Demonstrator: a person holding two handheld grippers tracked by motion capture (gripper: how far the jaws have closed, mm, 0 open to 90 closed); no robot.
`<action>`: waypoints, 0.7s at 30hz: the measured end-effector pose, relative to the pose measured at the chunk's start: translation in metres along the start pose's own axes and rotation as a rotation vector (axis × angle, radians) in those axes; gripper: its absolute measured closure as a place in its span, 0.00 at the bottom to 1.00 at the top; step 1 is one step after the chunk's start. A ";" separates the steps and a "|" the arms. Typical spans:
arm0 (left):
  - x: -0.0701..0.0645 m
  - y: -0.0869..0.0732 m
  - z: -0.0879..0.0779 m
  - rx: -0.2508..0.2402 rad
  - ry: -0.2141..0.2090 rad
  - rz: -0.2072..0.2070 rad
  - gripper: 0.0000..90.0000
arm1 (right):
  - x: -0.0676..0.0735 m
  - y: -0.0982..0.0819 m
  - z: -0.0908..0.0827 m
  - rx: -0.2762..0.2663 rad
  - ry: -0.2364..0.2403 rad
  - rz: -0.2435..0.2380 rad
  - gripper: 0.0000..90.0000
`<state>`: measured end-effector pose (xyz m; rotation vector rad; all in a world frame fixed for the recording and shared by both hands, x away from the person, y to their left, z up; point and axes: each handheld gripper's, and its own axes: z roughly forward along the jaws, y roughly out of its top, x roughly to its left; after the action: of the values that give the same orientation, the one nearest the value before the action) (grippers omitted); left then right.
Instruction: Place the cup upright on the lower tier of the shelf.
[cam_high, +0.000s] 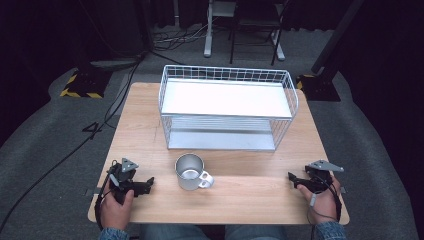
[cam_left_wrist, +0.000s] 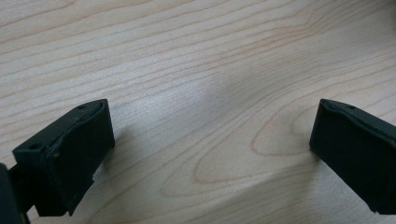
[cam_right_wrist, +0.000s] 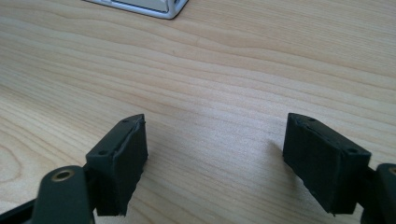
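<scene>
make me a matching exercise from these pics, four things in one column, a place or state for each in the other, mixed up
Things:
1. metal mug
2. wire rack
3. left gripper
4. right gripper

Places or states:
A. at the far half of the table, two white shelves, nothing on them
B. near the table's right front edge, jaws apart, nothing between them
C. upright between the two grippers, handle turned to the right
D. near the table's left front edge, jaws apart over bare wood

Pairs: 1-C, 2-A, 3-D, 4-B
</scene>
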<state>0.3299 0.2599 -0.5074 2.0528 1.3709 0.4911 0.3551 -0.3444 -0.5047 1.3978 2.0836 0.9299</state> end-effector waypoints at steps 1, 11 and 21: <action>0.000 0.000 0.000 0.001 0.002 0.000 0.00 | 0.000 0.000 0.000 0.000 0.000 0.000 0.24; 0.000 -0.001 -0.001 0.002 0.001 0.000 0.00 | 0.001 0.000 0.000 -0.004 0.003 -0.001 0.26; 0.000 -0.001 -0.001 0.001 0.000 0.002 0.00 | 0.002 0.000 -0.001 -0.002 0.001 0.001 0.27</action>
<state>0.3291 0.2601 -0.5073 2.0555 1.3697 0.4915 0.3536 -0.3428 -0.5045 1.3976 2.0821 0.9337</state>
